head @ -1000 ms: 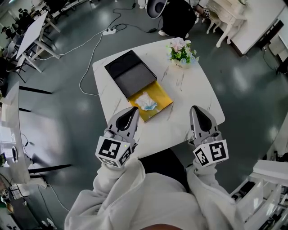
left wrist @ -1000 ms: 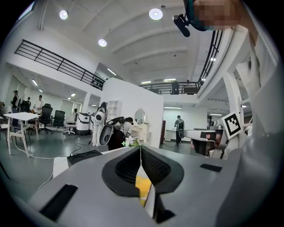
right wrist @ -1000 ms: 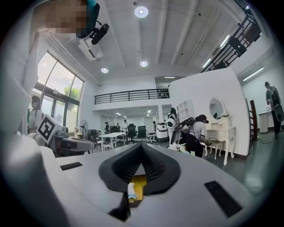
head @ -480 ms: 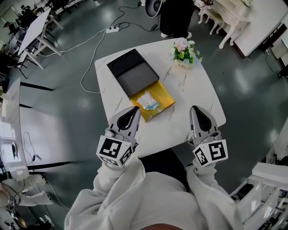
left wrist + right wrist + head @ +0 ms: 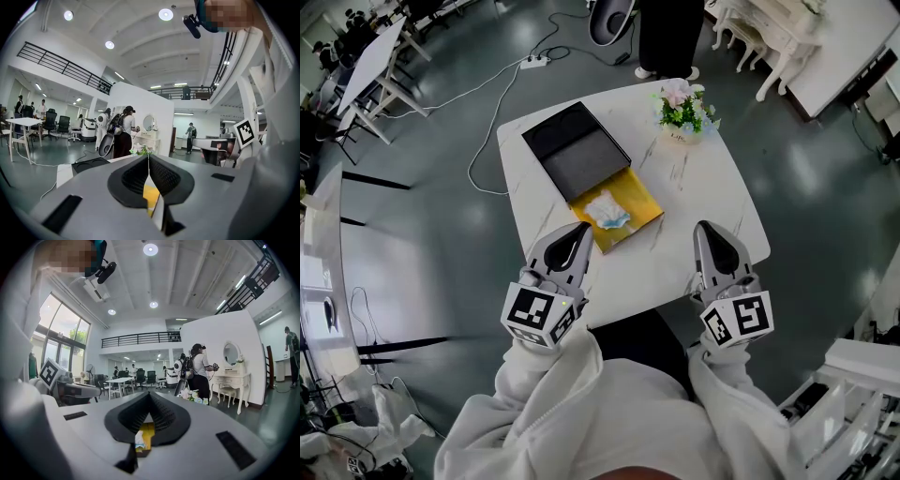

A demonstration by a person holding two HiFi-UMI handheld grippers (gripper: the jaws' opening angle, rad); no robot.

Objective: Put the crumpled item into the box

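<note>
A crumpled white and blue item (image 5: 606, 212) lies inside the open yellow box (image 5: 639, 200) in the middle of the white table (image 5: 703, 192). The box's dark lid (image 5: 575, 150) lies open behind it, toward the far left corner. My left gripper (image 5: 575, 238) is shut and empty near the table's front edge, left of the box. My right gripper (image 5: 712, 236) is shut and empty at the front right. In the right gripper view the item (image 5: 139, 440) and box (image 5: 148, 433) show through the gap under the jaws. The left gripper view shows a strip of the yellow box (image 5: 149, 199).
A small pot of flowers (image 5: 682, 109) stands at the table's far right corner. A person in black (image 5: 666, 37) stands beyond the table's far edge. A cable and power strip (image 5: 531, 64) lie on the floor at the back left. White furniture (image 5: 787, 42) stands at the right.
The view has shifted a little; both grippers stay shut in the same places over the front edge. The item stays in the box.
</note>
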